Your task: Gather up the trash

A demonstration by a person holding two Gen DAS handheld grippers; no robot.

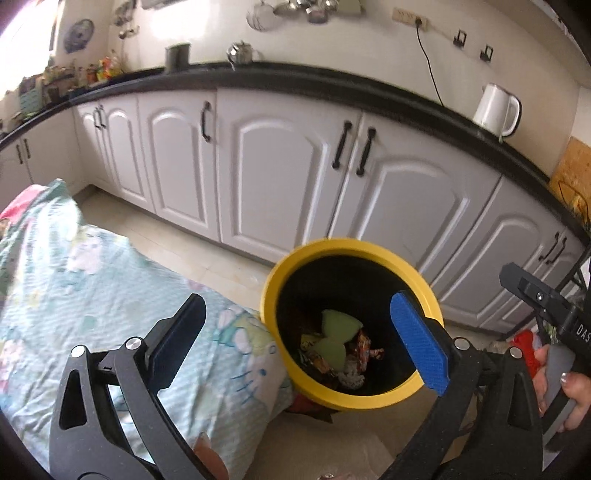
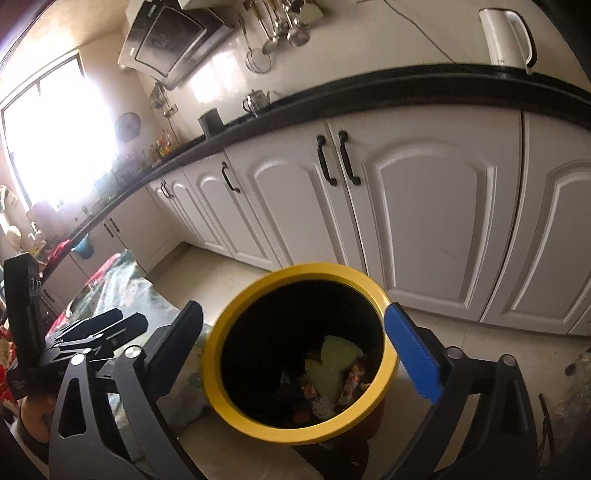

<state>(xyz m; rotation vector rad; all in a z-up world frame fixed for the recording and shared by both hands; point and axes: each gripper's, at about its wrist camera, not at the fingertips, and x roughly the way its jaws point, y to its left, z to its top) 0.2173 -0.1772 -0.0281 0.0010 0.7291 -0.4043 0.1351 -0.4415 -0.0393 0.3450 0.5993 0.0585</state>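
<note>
We are in a home kitchen: white cabinets (image 2: 424, 221) under a black desk (image 2: 369, 88), a kettle (image 2: 508, 37), a range hood (image 2: 173, 44), hanging ladles (image 2: 284, 26).

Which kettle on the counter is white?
The tall white kettle with the handle, near the wall socket's cord. The other one, the small teapot farther along the black counter, is shiny silver metal.

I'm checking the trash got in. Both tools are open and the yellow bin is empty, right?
Not quite. Both tools, left and right, are open, but the yellow bin is not empty: the left wrist view shows wrappers and pale green pieces at its bottom.
</note>
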